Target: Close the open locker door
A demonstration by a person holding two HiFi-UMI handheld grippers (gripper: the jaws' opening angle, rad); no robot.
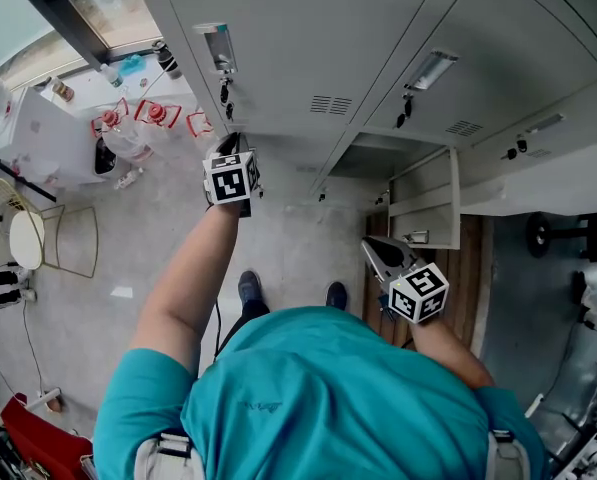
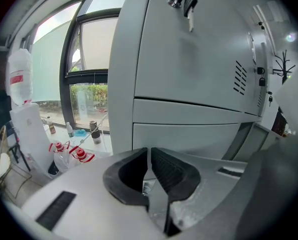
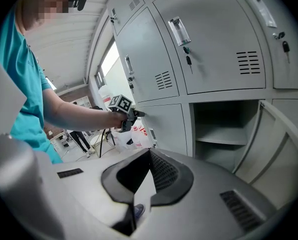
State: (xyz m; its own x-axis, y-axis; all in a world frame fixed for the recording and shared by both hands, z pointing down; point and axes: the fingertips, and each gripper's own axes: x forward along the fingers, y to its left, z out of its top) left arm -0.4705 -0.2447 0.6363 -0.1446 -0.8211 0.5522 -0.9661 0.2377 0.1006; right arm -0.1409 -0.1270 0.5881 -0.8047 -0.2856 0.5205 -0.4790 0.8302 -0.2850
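Lockers [image 1: 298, 48] show one open door [image 1: 428, 196] — left gripper [image 1: 229, 146] and right gripper [image 1: 376, 252] both closed, empty.

Locker room here, with a workshop feel: a bank of grey metal lockers [image 1: 278, 48] fills twelve o'clock, slotted vents [image 1: 330, 104] in the doors and keys [image 2: 188, 4] dangling from the locks. One open locker [image 1: 373, 158] gapes at two o'clock. Bare concrete floor [image 1: 128, 268] underfoot, and a window [image 1: 113, 8] at ten o'clock has red-capped water jugs [image 1: 128, 140] below it.
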